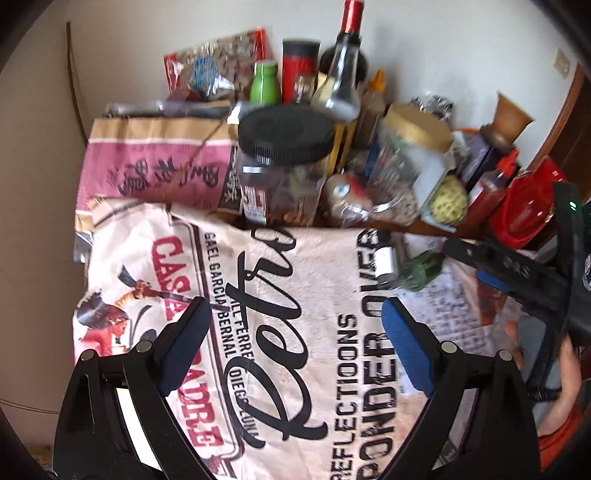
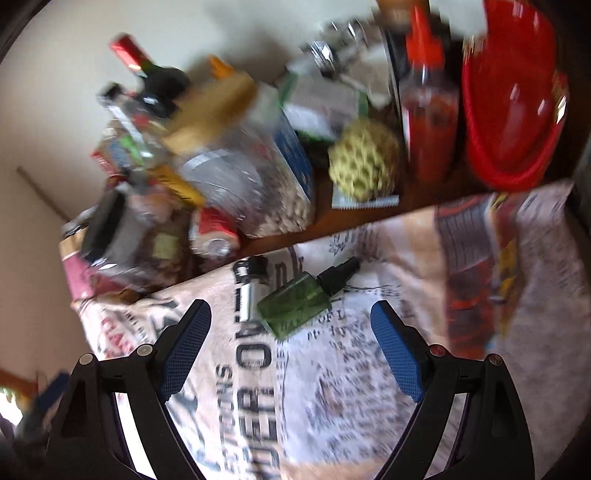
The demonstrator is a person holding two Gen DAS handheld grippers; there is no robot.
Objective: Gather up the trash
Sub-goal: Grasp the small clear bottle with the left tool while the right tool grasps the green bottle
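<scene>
Both claws gape wide with nothing between their pads: the right gripper (image 2: 290, 328) hangs above the printed cloth (image 2: 369, 369), the left gripper (image 1: 295, 332) beside it. Just ahead of the right one lie 2 bits of trash, touching: a green bottle (image 2: 295, 306) on its side and a small lighter (image 2: 253, 288). The bottle looks light, hard, likely slick; grip it across the flat body, not the black nozzle.

pale wall (image 1: 424, 33), perhaps wooden table (image 2: 332, 218)

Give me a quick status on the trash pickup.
Both tongs open, left and right, empty. Green bottle lying on printed cloth, ahead of right tongs. Small white tube right beside it.
</scene>
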